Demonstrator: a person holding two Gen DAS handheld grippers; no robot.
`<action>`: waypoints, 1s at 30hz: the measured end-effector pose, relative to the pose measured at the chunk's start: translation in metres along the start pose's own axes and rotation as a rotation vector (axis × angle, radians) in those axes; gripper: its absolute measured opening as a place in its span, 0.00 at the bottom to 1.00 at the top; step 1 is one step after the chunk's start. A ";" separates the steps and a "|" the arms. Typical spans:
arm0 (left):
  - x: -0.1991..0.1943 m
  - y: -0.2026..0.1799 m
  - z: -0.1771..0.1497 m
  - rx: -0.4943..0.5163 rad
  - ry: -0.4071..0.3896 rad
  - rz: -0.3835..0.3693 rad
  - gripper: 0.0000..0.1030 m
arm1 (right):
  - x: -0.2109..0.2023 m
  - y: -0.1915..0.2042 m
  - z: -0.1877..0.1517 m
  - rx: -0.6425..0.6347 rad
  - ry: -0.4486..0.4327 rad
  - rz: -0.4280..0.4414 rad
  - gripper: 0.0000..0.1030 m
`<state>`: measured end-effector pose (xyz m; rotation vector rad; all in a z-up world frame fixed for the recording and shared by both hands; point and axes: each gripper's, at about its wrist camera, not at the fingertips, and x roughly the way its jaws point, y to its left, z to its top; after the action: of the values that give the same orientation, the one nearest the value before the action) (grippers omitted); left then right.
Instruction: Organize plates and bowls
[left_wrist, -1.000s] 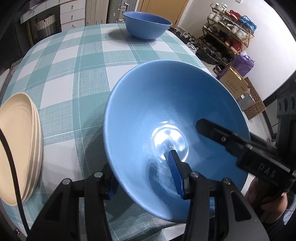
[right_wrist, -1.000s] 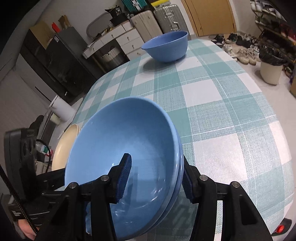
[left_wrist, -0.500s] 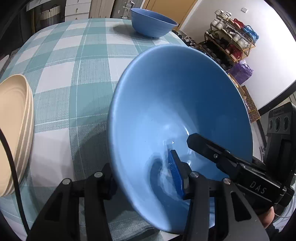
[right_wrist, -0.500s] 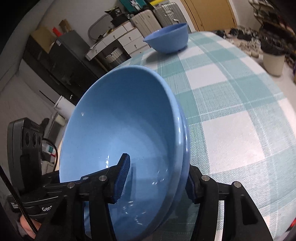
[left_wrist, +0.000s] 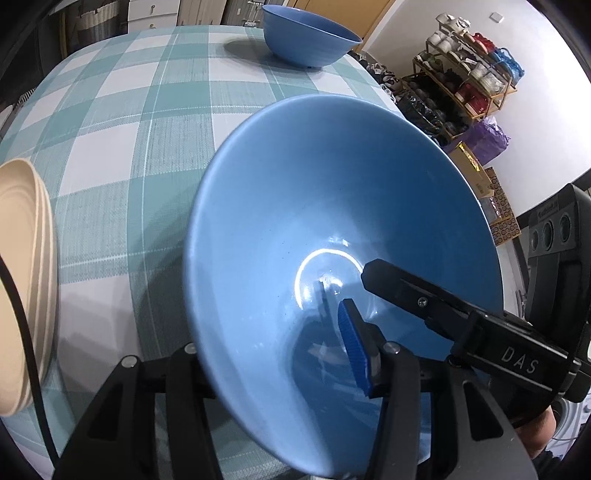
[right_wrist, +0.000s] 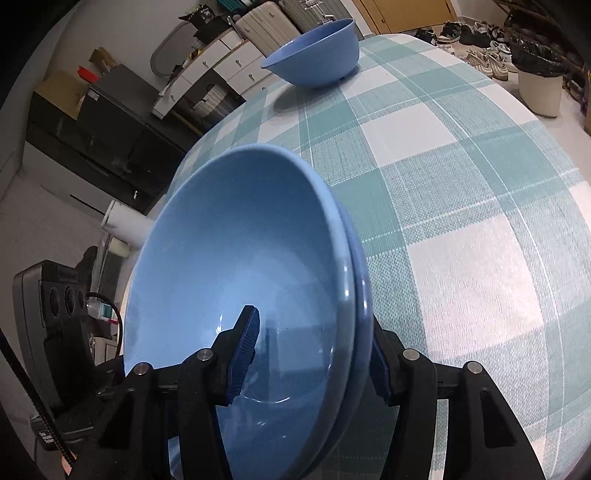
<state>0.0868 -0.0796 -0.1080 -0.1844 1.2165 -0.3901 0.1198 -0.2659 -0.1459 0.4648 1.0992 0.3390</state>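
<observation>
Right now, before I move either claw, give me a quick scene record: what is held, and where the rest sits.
held: nested blue bowls, two, tilted
left claw: straddles the bowl wall, clamped
right claw: straddles both walls at another part of the rim, clamped
loose: far blue bowl, upright on the table's far side
plates: cream plate stack, left of the held bowls

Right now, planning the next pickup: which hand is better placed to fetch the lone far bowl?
Probably right: the far bowl lies straight ahead of the right tongs, though they grip the stacked bowls at the rim.
</observation>
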 end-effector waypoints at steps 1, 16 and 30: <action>0.001 0.000 0.002 -0.001 0.005 0.001 0.49 | 0.001 0.001 0.002 -0.001 0.004 -0.004 0.55; 0.013 0.013 0.030 -0.019 0.052 -0.021 0.49 | 0.018 0.007 0.040 -0.019 0.033 -0.020 0.56; -0.007 0.026 0.021 -0.046 -0.021 0.018 0.52 | -0.017 -0.002 0.040 -0.005 -0.090 -0.057 0.57</action>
<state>0.1100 -0.0545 -0.1040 -0.2164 1.2067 -0.3444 0.1490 -0.2838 -0.1192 0.4395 1.0219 0.2676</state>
